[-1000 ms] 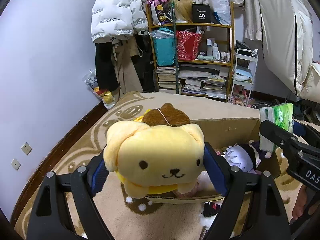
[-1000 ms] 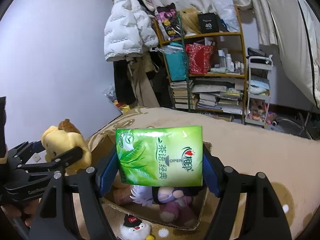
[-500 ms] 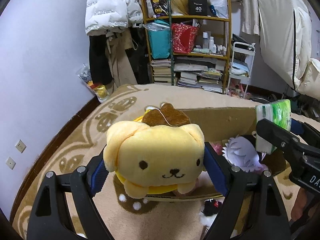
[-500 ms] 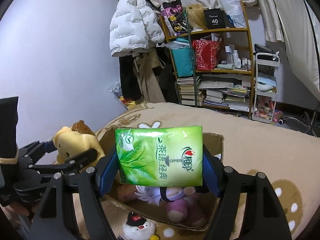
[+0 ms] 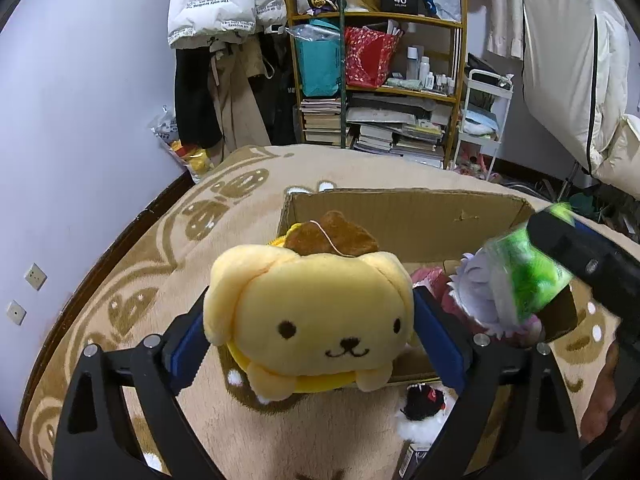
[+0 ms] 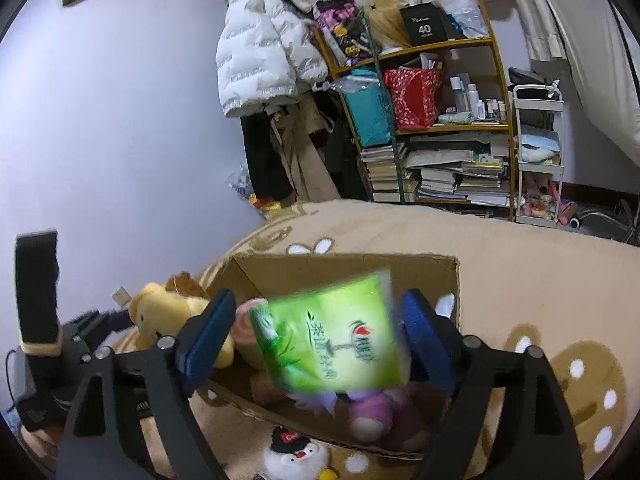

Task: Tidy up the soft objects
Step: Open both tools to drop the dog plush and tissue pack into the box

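Observation:
A yellow dog plush (image 5: 308,320) with a brown cap sits between the blue pads of my left gripper (image 5: 308,316). The jaws are opening, and the pads still touch its cheeks. It hangs over the near left edge of an open cardboard box (image 5: 400,216). My right gripper (image 6: 317,298) is opening too. The green tissue pack (image 6: 332,336) is tilted and blurred, clear of both pads, over the box (image 6: 340,268). Inside lie a white-haired doll (image 5: 476,280) and a purple plush (image 6: 372,412). The dog plush (image 6: 160,312) also shows at the left in the right wrist view.
A penguin plush (image 6: 292,456) lies on the beige carpet (image 6: 520,264) just in front of the box. Behind stand a crowded bookshelf (image 5: 380,80), hanging jackets (image 5: 216,4) and a white trolley (image 5: 484,120). The lilac wall (image 5: 80,120) runs along the left.
The right jaws spread and the tissue pack tipped and slipped out of the pads toward the box. The left gripper sank a little and its jaws widened slightly around the dog plush.

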`<state>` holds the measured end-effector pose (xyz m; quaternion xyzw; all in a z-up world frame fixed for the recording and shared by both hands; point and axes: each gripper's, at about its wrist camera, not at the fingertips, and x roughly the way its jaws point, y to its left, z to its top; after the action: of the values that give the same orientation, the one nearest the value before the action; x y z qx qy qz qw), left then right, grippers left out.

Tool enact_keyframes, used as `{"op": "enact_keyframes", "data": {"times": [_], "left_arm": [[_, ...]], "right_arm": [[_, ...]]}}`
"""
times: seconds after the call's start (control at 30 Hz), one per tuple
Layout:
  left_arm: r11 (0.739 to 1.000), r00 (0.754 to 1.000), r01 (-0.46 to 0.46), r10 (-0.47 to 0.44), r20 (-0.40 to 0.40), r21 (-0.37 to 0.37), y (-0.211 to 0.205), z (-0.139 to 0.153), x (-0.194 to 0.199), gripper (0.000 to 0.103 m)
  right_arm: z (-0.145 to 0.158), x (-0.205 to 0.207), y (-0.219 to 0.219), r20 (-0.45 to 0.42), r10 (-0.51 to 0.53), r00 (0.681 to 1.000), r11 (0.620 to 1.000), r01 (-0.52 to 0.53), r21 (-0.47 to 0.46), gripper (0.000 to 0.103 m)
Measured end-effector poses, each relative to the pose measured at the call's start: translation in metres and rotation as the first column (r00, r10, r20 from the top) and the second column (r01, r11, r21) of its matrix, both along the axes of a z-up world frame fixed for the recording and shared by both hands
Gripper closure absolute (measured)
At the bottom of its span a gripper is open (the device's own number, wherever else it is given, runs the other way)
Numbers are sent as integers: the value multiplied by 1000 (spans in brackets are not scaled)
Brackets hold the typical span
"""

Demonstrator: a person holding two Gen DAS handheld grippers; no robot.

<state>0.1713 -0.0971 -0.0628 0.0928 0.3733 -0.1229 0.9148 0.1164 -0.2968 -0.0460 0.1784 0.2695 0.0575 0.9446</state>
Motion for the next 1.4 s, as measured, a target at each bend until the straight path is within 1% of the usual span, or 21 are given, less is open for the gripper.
{"op": "enact_keyframes", "data": {"times": [0.03, 0.1, 0.13, 0.27, 0.33, 0.4, 0.43, 0.57, 0.83, 1.03, 1.27, 1.4], "left_arm": [[1000, 1000, -1, 1, -2, 3, 0, 0, -1, 9], [1000, 1000, 1, -1, -7, 2, 0, 1, -2, 8], [1000, 1000, 2, -2, -9, -1, 0, 2, -3, 8], [1000, 1000, 6, -7, -17, -24, 2, 5, -3, 6], [999, 1000, 17, -18, -23, -50, 2, 7, -4, 2], [997, 999, 32, -33, -15, -74, 2, 9, -6, 1], [997, 999, 37, -38, -10, -74, 1, 11, -8, 1], [999, 999, 38, -38, 5, -31, -3, 14, -13, 1], [999, 1000, 22, -22, -19, 24, 4, 22, -28, 1], [999, 999, 9, -7, -52, 43, 12, 22, -50, 1], [999, 999, -6, 9, -44, 54, 17, 27, -76, 1], [998, 999, 1, 2, -44, 57, 16, 31, -89, 1]], "right_arm": [[1, -1, -1, 5, -5, 1000, 1000, 5, 0, 11], [2, -3, -2, 10, -18, 1000, 1000, 18, -8, 5], [3, -3, -2, 7, -27, 1000, 1000, 27, -11, 4], [7, -6, -5, -2, -39, 999, 999, 39, -1, 3], [10, -8, -5, -1, -42, 999, 999, 42, -6, 3], [12, -10, -4, -2, -45, 999, 999, 45, -13, 3], [13, -11, -4, -2, -45, 999, 999, 45, -16, 3], [16, -16, -3, -8, -52, 999, 998, 52, -31, 3], [16, -30, -2, -63, -57, 996, 998, 56, -21, 3], [15, -47, 1, -99, -54, 994, 998, 52, -23, 3], [19, -68, 4, -124, -49, 991, 998, 45, -36, 3], [20, -78, 4, -140, -44, 989, 998, 39, -42, 3]]}}
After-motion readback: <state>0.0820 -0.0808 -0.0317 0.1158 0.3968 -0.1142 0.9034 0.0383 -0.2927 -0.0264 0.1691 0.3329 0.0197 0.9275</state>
